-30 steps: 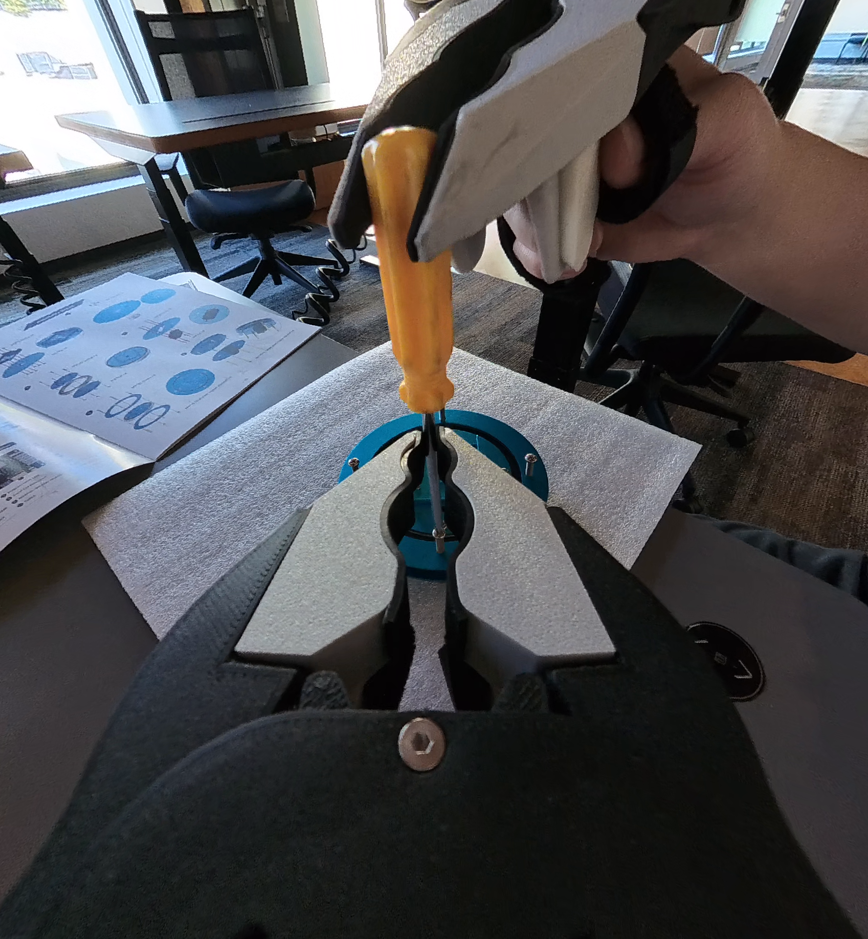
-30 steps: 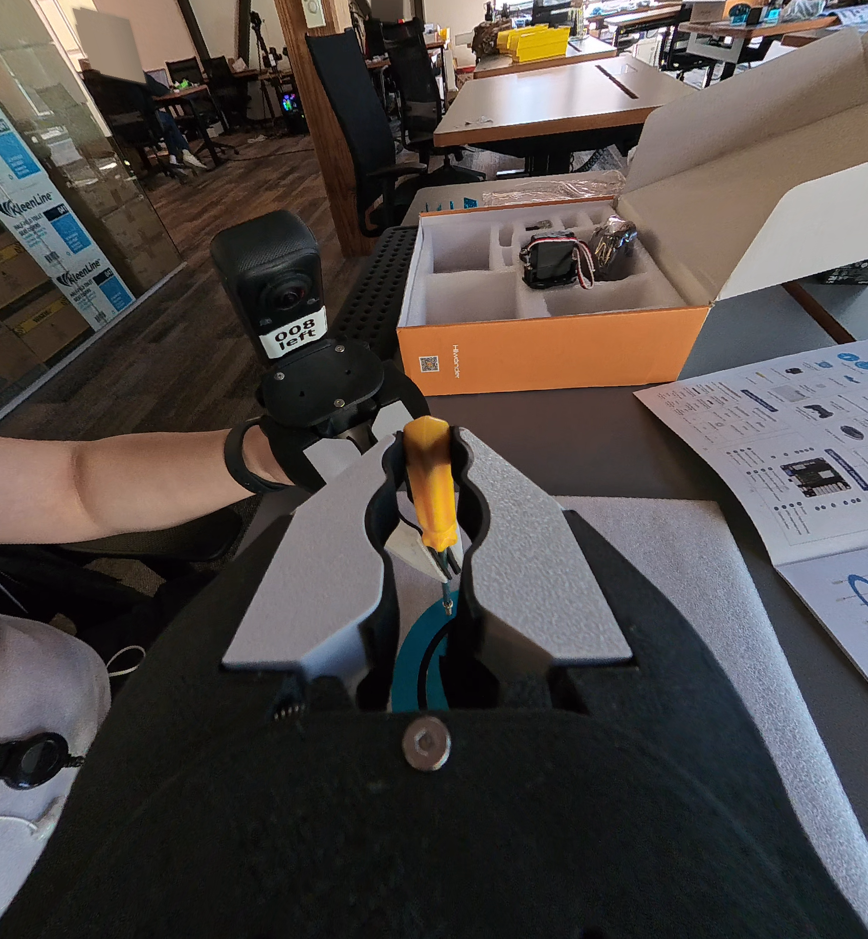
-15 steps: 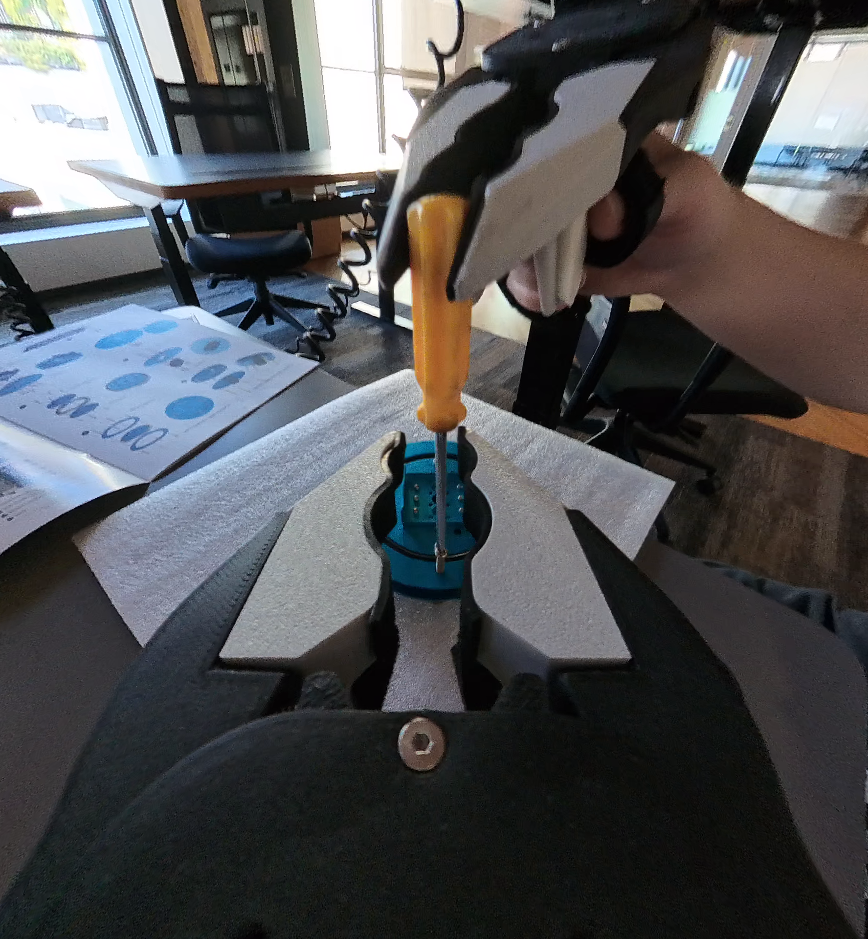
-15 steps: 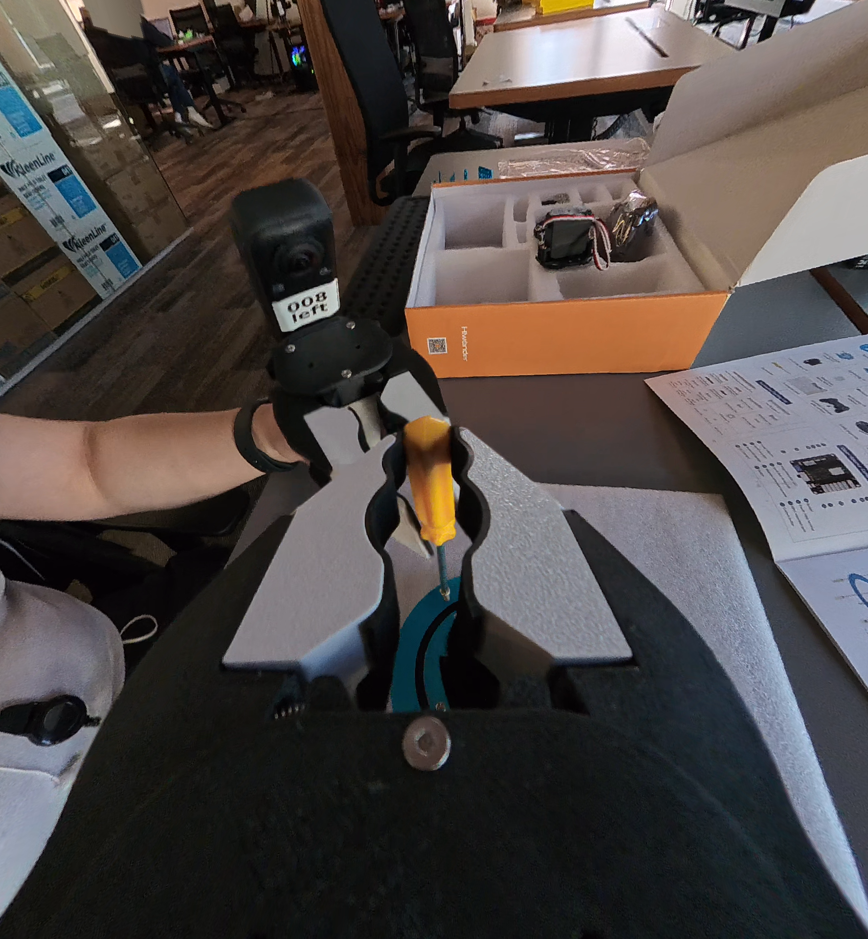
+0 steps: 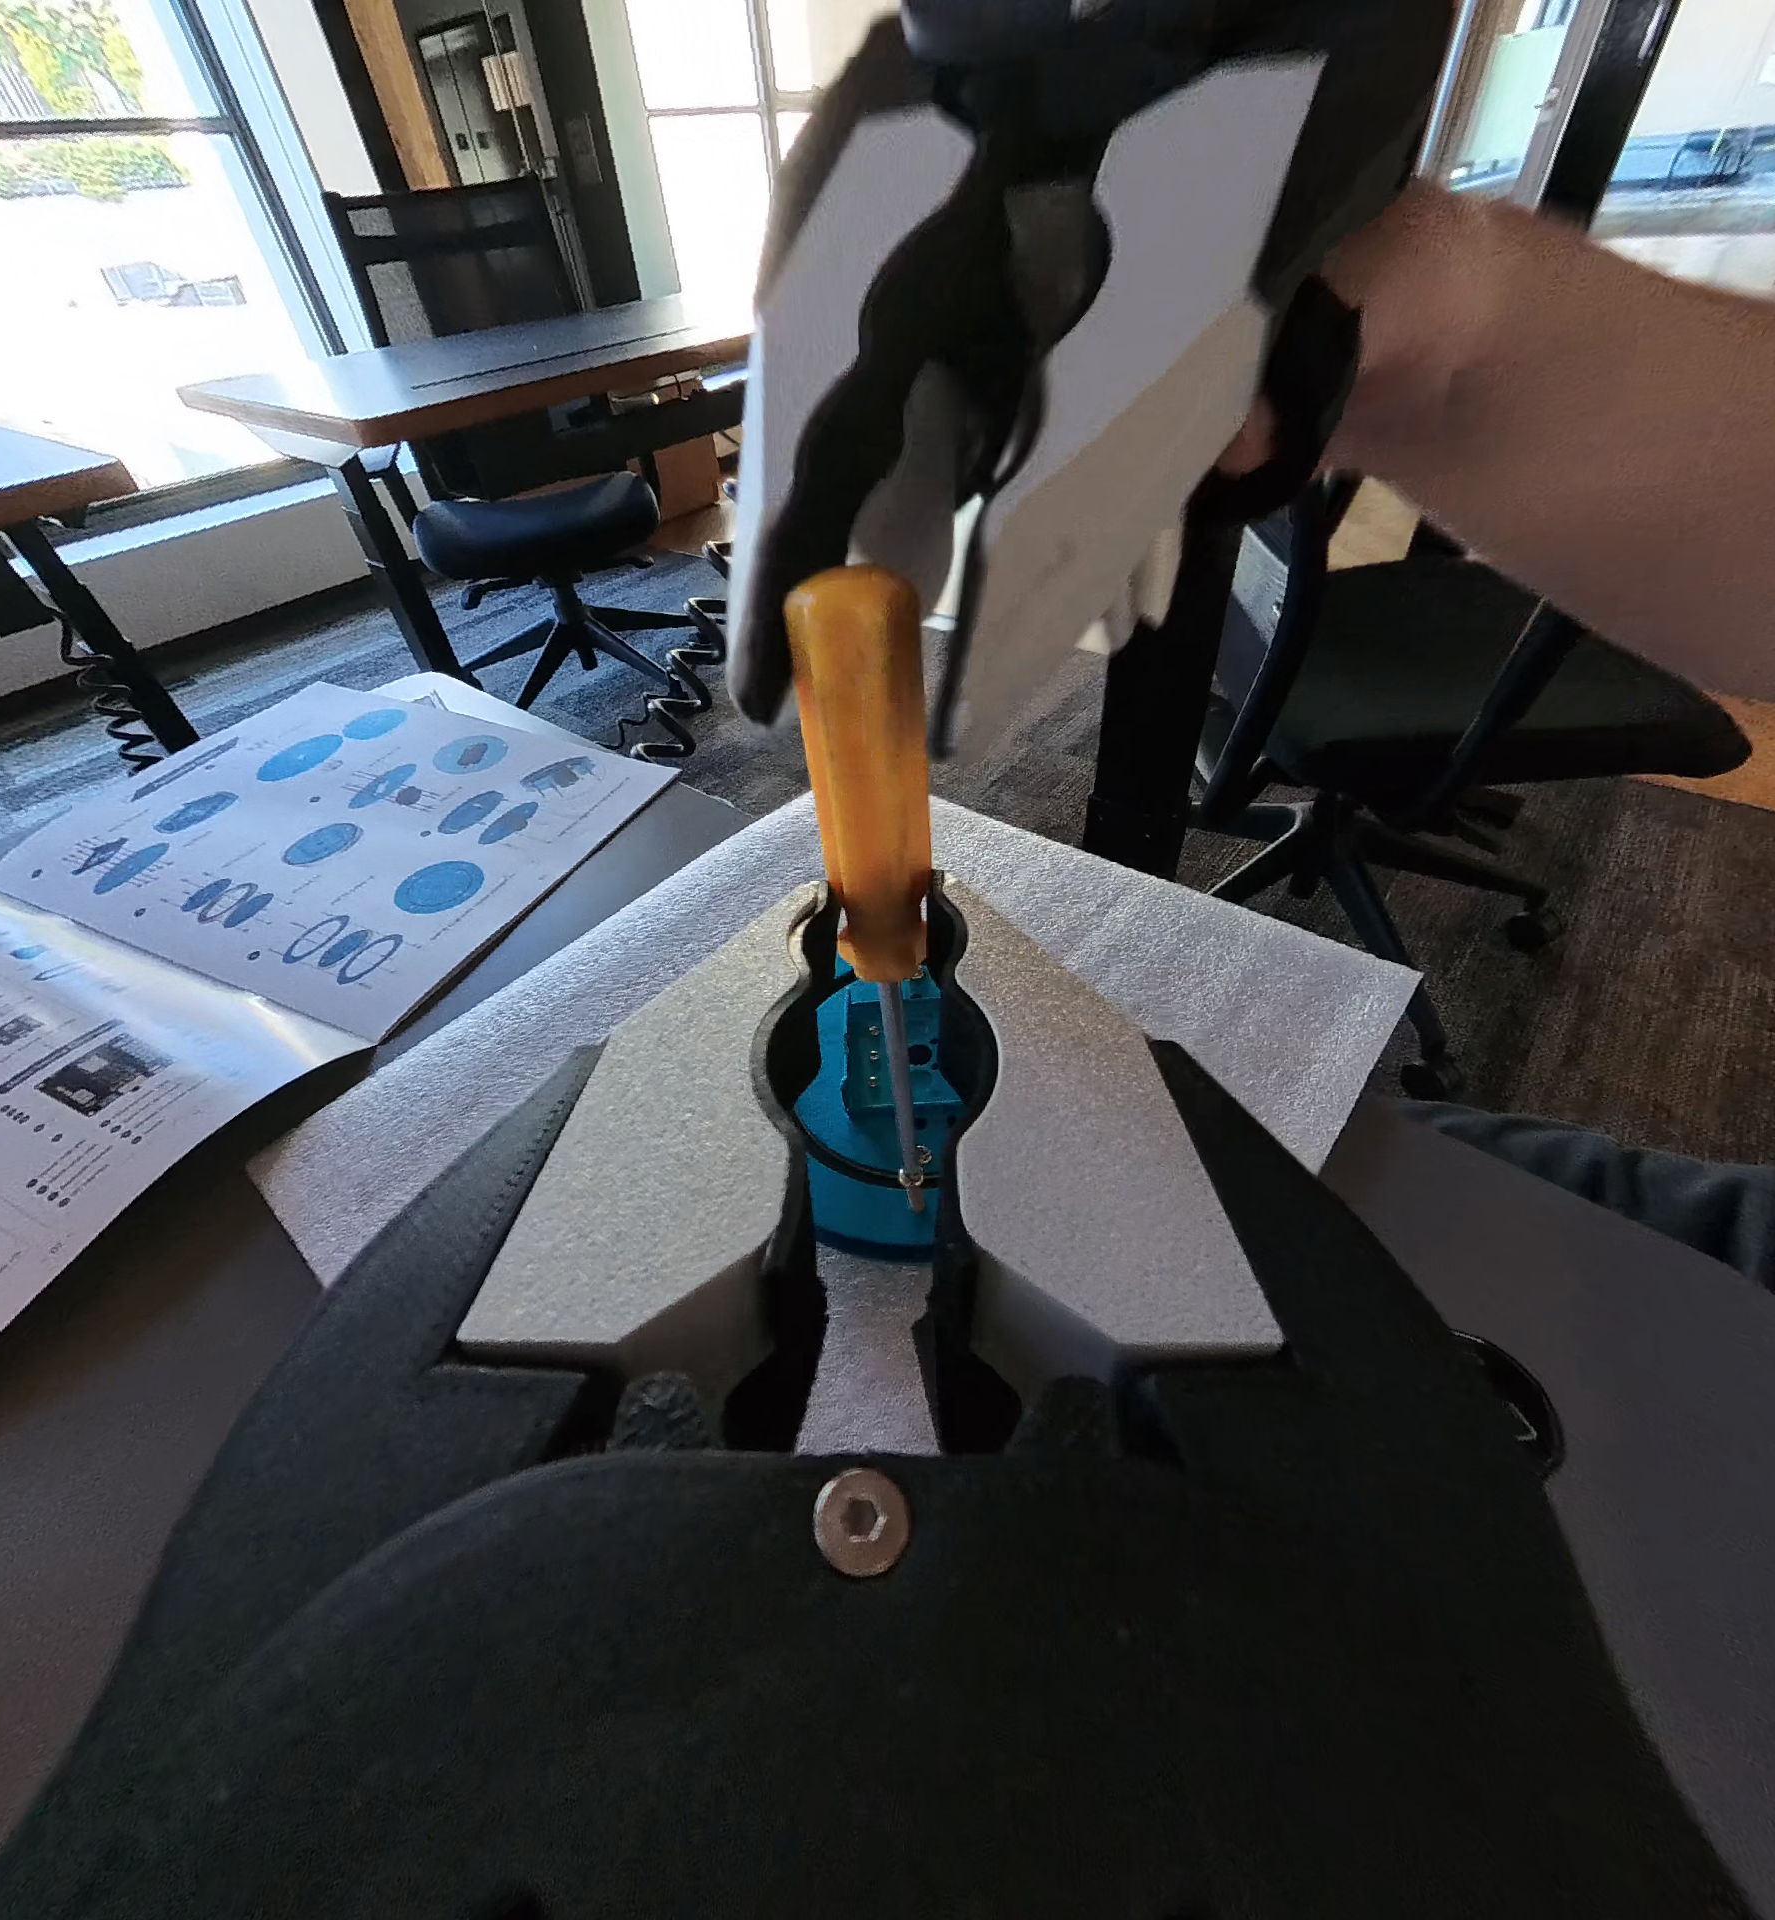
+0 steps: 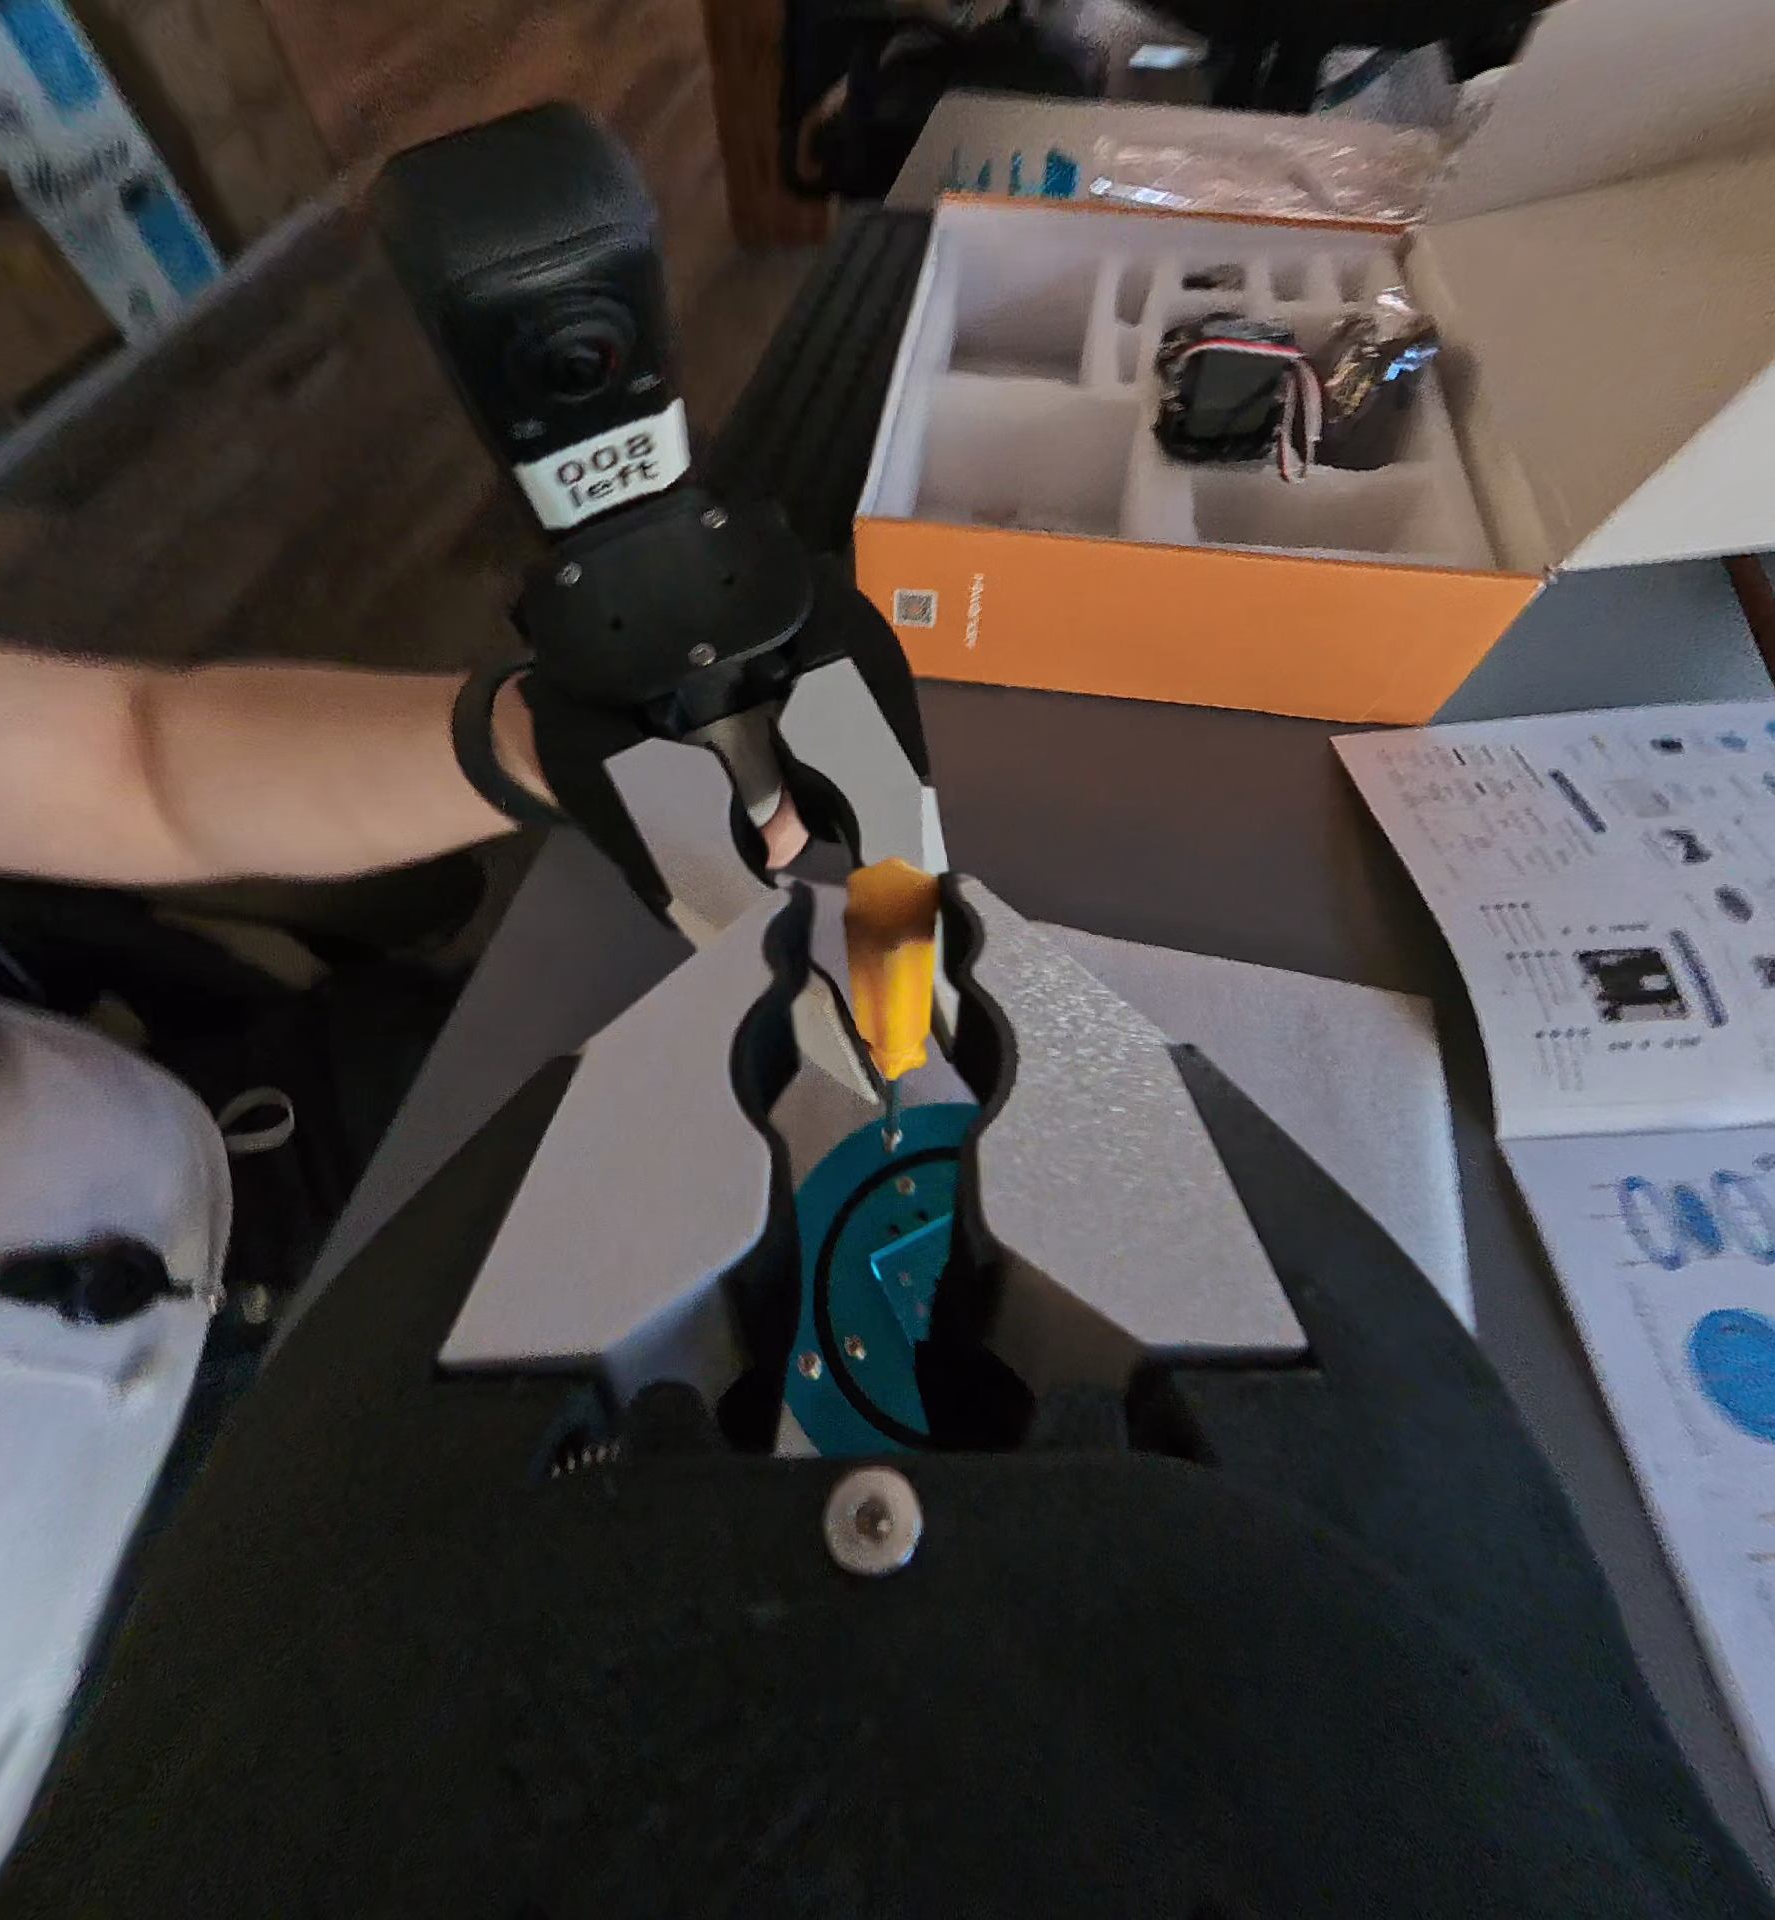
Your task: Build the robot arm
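Landmark: the blue round part, flat on a white foam sheet on the grey table; every place below is given from it

Screwdriver: the yellow-handled screwdriver stands on the blue part; its long axis is close to upright, leaning slightly; the thin shaft meets a small screw on the part's rim, on the side nearer the left wrist camera

Key relation: the handle runs straight up from the blue part, between both pairs of fingers; the left gripper flanks its lower end just above the part; the right gripper sits at its upper end, higher above the part; the left is the nearer of the two to the part

Left fingers: a narrow gap, one tip close on each side of the handle's base and seeming to touch it; I cannot tell whether they clamp it

Right fingers: clearly apart, the gap wider than the handle; the handle lies near one fingertip, with no squeeze visible; this gripper is blurred in the left wrist view

Beyond the part: an open orange box with grey foam compartments, well apart

Beside the part: an open printed booklet, just off the foam sheet
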### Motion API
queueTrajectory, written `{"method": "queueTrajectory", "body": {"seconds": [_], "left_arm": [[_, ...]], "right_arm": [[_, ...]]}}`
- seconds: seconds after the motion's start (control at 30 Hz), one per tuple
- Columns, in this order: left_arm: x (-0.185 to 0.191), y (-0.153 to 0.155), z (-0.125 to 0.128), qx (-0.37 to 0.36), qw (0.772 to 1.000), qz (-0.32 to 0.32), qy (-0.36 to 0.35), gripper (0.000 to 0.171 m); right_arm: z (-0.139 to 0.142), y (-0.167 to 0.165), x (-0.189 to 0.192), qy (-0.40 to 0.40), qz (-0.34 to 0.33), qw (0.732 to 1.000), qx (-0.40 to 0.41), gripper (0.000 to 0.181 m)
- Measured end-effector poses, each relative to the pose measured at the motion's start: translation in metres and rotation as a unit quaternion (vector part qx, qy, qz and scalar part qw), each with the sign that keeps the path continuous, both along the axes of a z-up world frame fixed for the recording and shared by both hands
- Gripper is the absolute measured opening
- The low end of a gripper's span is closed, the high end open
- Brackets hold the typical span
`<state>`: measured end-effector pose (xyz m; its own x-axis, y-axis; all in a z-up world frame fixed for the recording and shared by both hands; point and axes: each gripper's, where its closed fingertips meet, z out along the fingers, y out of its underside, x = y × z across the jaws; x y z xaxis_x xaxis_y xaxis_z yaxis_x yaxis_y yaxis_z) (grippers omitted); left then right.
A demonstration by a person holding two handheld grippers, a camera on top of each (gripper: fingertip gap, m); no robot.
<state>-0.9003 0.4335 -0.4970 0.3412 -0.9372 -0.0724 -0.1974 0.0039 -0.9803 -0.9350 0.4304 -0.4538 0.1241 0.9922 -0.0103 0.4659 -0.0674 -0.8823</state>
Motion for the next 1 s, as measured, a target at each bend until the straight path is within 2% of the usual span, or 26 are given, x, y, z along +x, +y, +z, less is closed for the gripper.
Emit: {"method": "queueTrajectory", "body": {"seconds": [0.03, 0.13, 0.2, 0.23, 0.3, 0.37, 0.5, 0.6, 0.67, 0.73, 0.8, 0.9, 1.0], "left_arm": [[0.0, 0.0, 0.0, 0.004, 1.0, 0.001, 0.001, 0.015], [0.0, -0.001, 0.0, 0.005, 1.0, -0.005, 0.0, 0.014], [-0.001, -0.002, 0.0, 0.005, 1.0, -0.009, 0.001, 0.014], [-0.001, -0.002, 0.0, 0.005, 1.0, -0.01, 0.003, 0.015], [-0.002, -0.002, 0.0, 0.005, 1.0, -0.012, 0.005, 0.015], [-0.004, 0.0, -0.001, 0.004, 1.0, -0.009, 0.006, 0.015], [-0.005, 0.002, 0.0, 0.001, 1.0, 0.001, 0.004, 0.014], [-0.004, 0.001, 0.0, 0.0, 1.0, -0.003, -0.002, 0.014], [-0.002, 0.001, 0.0, 0.002, 1.0, -0.006, -0.003, 0.013], [-0.003, 0.001, 0.0, 0.005, 1.0, -0.006, -0.001, 0.013], [-0.003, 0.0, 0.0, 0.005, 1.0, -0.009, -0.002, 0.013], [-0.005, -0.001, 0.0, 0.001, 1.0, -0.014, -0.005, 0.014], [-0.003, -0.002, 0.0, 0.0, 1.0, -0.013, -0.005, 0.014]], "right_arm": [[0.004, -0.003, 0.0, -0.026, 0.025, 0.999, 0.023, 0.032], [0.002, -0.01, 0.008, -0.154, 0.102, 0.977, 0.108, 0.036], [-0.003, -0.007, 0.013, -0.231, 0.123, 0.956, 0.13, 0.032], [-0.002, -0.007, 0.009, -0.243, 0.123, 0.954, 0.125, 0.029], [-0.002, -0.003, 0.004, -0.255, 0.113, 0.954, 0.114, 0.02], [-0.003, 0.0, 0.002, -0.257, 0.098, 0.956, 0.104, 0.019], [-0.003, 0.008, 0.004, -0.26, 0.015, 0.964, 0.05, 0.019], [-0.004, 0.008, 0.01, -0.29, -0.041, 0.956, 0.023, 0.019], [-0.004, 0.006, 0.012, -0.313, -0.034, 0.949, 0.032, 0.019], [-0.005, 0.004, 0.013, -0.323, 0.011, 0.943, 0.074, 0.024], [-0.007, 0.005, 0.014, -0.328, 0.037, 0.939, 0.097, 0.02], [-0.008, 0.003, 0.013, -0.317, 0.037, 0.946, 0.065, 0.016], [-0.009, 0.003, 0.018, -0.329, -0.009, 0.944, 0.005, 0.016]]}}
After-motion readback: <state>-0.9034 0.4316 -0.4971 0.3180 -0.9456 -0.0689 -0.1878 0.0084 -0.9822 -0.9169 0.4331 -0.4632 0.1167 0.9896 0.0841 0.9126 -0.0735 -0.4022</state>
